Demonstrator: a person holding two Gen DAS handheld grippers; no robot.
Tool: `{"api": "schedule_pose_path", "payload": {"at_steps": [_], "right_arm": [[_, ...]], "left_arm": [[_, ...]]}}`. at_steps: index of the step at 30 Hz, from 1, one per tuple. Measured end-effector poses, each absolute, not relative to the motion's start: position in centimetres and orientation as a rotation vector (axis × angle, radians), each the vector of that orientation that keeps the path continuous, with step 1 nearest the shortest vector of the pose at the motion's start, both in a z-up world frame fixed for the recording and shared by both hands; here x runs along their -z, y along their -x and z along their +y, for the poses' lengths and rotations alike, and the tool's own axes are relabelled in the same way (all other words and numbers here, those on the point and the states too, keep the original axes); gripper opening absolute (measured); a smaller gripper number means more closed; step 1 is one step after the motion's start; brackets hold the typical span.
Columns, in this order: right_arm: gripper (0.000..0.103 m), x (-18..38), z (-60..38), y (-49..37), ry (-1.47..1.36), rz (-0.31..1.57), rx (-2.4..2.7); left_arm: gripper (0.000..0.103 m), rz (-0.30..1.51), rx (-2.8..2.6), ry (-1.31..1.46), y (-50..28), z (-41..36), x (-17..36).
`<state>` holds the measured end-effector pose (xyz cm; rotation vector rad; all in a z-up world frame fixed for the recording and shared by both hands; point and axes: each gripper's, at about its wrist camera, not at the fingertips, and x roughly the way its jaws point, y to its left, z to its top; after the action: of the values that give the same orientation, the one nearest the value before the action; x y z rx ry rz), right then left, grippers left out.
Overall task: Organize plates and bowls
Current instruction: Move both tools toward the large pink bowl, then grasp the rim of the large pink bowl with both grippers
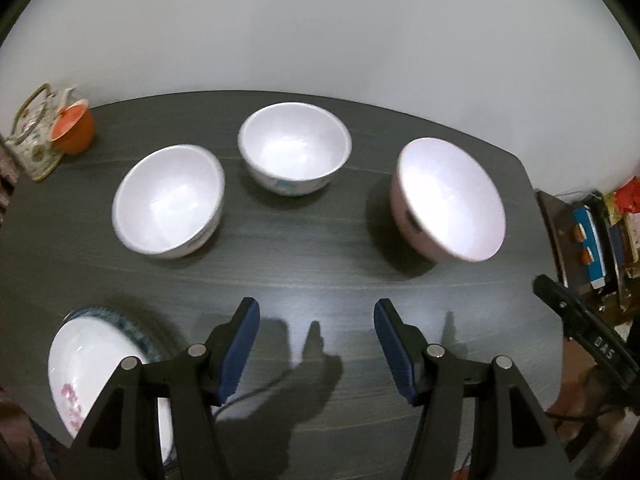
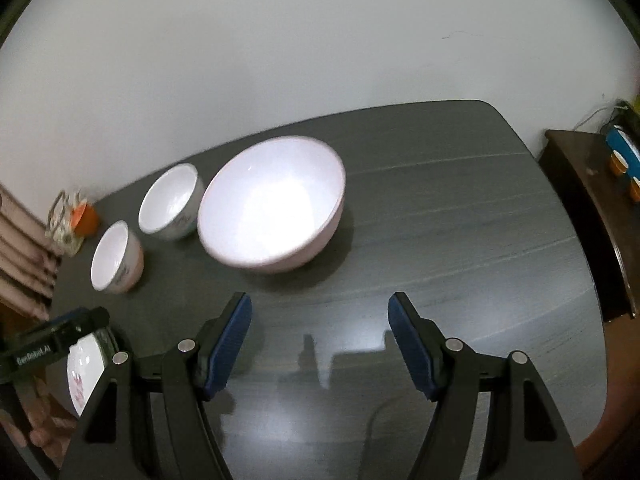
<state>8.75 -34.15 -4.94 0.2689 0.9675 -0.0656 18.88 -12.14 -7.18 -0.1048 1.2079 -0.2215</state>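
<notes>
Blue-padded left tongs (image 1: 316,344) hang wide over the dark tabletop (image 1: 320,280), nothing between the pads. Just left of them, at the near edge, a plate (image 1: 80,364) with pink flowers sits on a blue-patterned one. Beyond, three bowls stand apart in a row: a white bowl (image 1: 168,202) on the left, a blue-marked bowl (image 1: 295,148) in the middle and farthest back, and a pink bowl (image 1: 448,200), the largest, on the right. Over at the far left corner, an orange cup (image 1: 74,130) sits against a floral teapot (image 1: 38,132). Right tongs (image 2: 320,342) are wide too, empty, above bare tabletop with the pink bowl just ahead and to their left. To the right, a side cabinet (image 2: 580,200) stands beside the tabletop.
</notes>
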Motion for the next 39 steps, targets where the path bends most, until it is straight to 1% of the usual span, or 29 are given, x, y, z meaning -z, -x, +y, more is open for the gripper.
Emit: {"api": "schedule_pose_path", "payload": {"at_steps": [8, 16, 21, 26, 28, 29, 32, 33, 34, 35, 36, 39], "right_arm": [[0.066, 5.5, -35.9, -13.3, -0.284, 1.029, 0.060], [0.064, 7.2, -36.9, -17.0, -0.333, 1.091, 0.061], [0.060, 8.6, -36.5, -18.1, -0.342, 1.111, 0.059], [0.051, 9.8, -36.8, -19.3, -0.346, 1.127, 0.062], [0.050, 10.2, -37.0, -19.5, -0.359, 1.137, 0.059], [0.046, 10.4, -36.8, -19.7, -0.364, 1.143, 0.055], [0.045, 11.0, -36.9, -20.1, -0.375, 1.155, 0.063], [0.044, 11.1, -36.9, -20.3, -0.377, 1.158, 0.063], [0.044, 11.2, -36.9, -20.3, -0.375, 1.160, 0.065], [0.042, 11.3, -36.8, -20.4, -0.374, 1.163, 0.065], [0.041, 11.4, -36.8, -20.5, -0.375, 1.163, 0.061], [0.036, 11.7, -36.6, -20.7, -0.371, 1.171, 0.058]], "left_arm": [[0.061, 1.282, 0.241, 0.183, -24.0, -15.0, 7.8], [0.061, 1.360, 0.235, 0.258, -27.9, -17.2, 10.3], [0.061, 1.380, 0.232, 0.278, -29.4, -18.4, 12.0], [0.061, 1.379, 0.238, 0.262, -30.0, -19.5, 12.8], [0.061, 1.390, 0.240, 0.257, -30.2, -19.9, 13.2], [0.061, 1.397, 0.237, 0.259, -30.3, -20.0, 13.5], [0.061, 1.407, 0.219, 0.256, -30.9, -19.8, 14.3], [0.060, 1.408, 0.219, 0.259, -30.9, -19.6, 14.4], [0.057, 1.410, 0.216, 0.261, -31.0, -19.6, 14.7], [0.047, 1.416, 0.211, 0.263, -31.1, -19.4, 15.0], [0.042, 1.422, 0.212, 0.267, -31.1, -19.5, 15.0], [0.038, 1.430, 0.223, 0.285, -31.1, -19.4, 15.6]]}}
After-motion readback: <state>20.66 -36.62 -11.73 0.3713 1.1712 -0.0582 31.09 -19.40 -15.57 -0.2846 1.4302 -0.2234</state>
